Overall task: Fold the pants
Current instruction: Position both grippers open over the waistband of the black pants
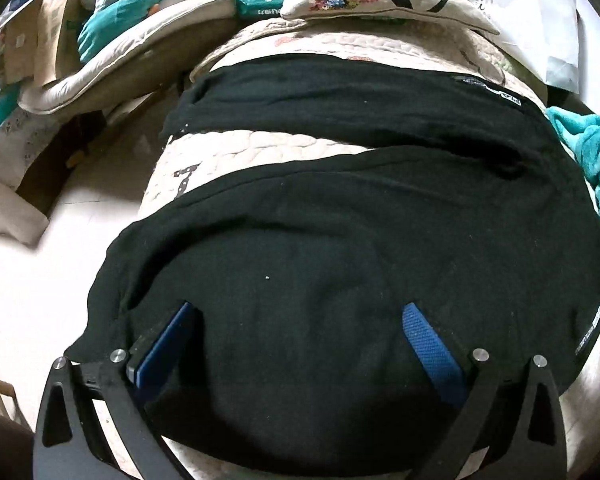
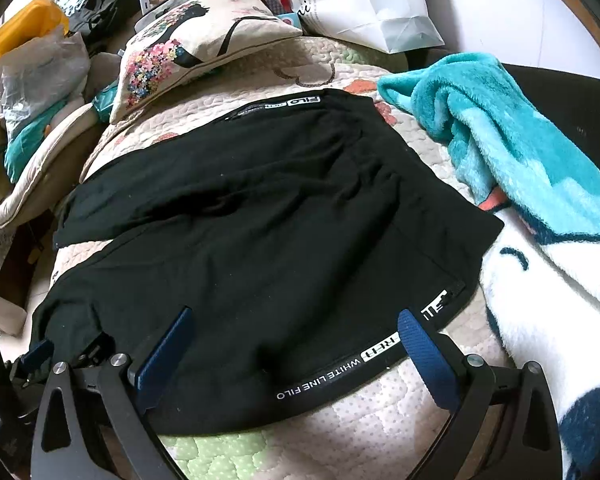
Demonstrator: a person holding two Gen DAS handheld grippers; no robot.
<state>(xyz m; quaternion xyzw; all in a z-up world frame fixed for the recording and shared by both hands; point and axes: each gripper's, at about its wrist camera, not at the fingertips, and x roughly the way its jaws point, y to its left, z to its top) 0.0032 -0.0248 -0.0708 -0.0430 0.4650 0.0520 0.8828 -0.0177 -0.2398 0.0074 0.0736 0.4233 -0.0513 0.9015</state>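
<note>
Black pants (image 1: pixel 320 240) lie spread flat on a cream quilted bed cover (image 1: pixel 236 148), legs running to the left, with a white-lettered side stripe (image 2: pixel 340 368) along the near edge. My left gripper (image 1: pixel 300 320) is open, its blue pads resting over the near leg. My right gripper (image 2: pixel 296 324) is open over the near edge of the pants by the stripe, holding nothing. The pants also show in the right wrist view (image 2: pixel 260 208), and the left gripper's tip (image 2: pixel 40 352) shows at the far left near the leg end.
A teal and white fleece blanket (image 2: pixel 520 184) lies bunched right of the pants. A floral cushion (image 2: pixel 196 40) and a white paper bag (image 2: pixel 364 4) sit behind. Bags and clutter (image 1: pixel 60 40) pile at the left, beyond the bed edge.
</note>
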